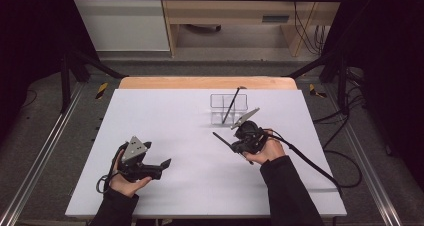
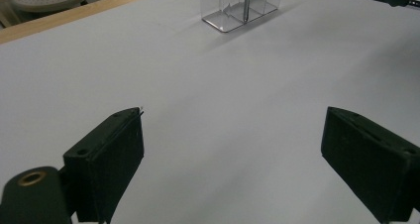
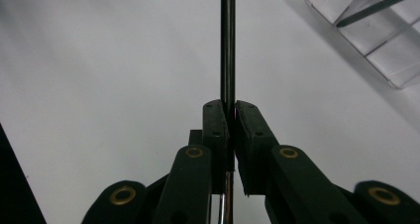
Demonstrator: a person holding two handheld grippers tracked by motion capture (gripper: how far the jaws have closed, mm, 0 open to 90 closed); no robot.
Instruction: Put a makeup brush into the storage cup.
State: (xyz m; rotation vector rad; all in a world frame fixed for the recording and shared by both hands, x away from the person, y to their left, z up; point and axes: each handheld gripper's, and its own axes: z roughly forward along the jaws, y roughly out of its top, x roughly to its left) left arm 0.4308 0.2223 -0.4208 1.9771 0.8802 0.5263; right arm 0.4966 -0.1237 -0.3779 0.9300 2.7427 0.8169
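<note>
A clear plastic organizer (image 1: 217, 102) with compartments stands at the back middle of the white table (image 1: 165, 111). One dark pen (image 1: 232, 105) leans in it, its tip up to the right. To the organizer's front right, my right gripper (image 1: 235, 145) is shut on a second dark pen (image 1: 220, 138), held off the table. In the right gripper view that pen (image 3: 227, 45) runs straight up from between the pressed pads (image 3: 218, 125), with the organizer (image 3: 381, 45) at upper right. My left gripper (image 1: 159, 155) rests at the front left, open, with nothing between its jaws (image 2: 235, 115).
The white table top ends in a wooden edge (image 1: 205, 82) at the back. Metal rails (image 1: 45, 146) run along both sides of the table. A cable (image 1: 310, 163) trails from the right gripper across the table's right side.
</note>
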